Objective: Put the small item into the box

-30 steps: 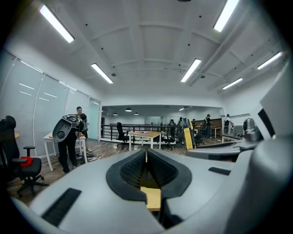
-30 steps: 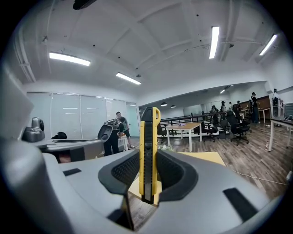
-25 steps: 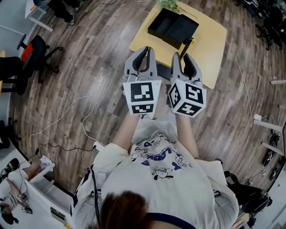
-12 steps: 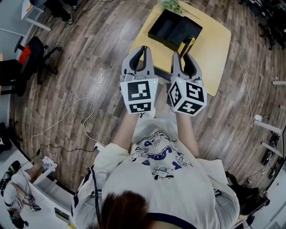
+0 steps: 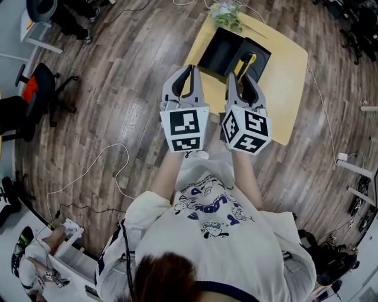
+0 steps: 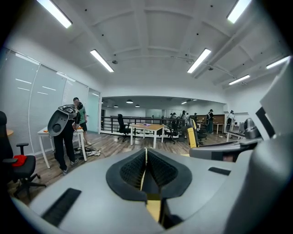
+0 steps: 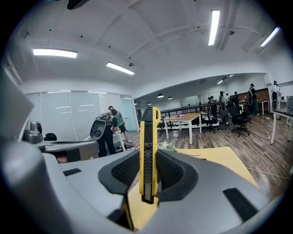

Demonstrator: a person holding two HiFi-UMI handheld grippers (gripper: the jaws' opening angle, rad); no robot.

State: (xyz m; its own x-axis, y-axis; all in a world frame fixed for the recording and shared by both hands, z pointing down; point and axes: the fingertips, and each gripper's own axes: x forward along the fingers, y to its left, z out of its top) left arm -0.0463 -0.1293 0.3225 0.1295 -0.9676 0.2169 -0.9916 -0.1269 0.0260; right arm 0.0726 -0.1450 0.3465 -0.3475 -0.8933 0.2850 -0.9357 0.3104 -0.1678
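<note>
bench (image 5: pixel 289 71): one, yellow.
box (image 5: pixel 221 50): one, black, open, on the bench.
left gripper (image 6: pixel 146 157): my fingers pressed together, empty, level.
right gripper (image 7: pixel 149 160): alongside, my fingers clamped on the utility knife (image 7: pixel 149 137).
utility knife: one, yellow, upright, near the box.

Your box (image 5: pixel 231 52) sits on the table (image 5: pixel 289 71), toward its left side. A plant (image 5: pixel 227 12) lies just behind the box. Before the box, your right gripper (image 5: pixel 243 76) has the utility knife (image 5: pixel 248 59) between its jaws, reaching toward the box's near rim. Your left gripper (image 5: pixel 189 72) is before the box, to its left.
</note>
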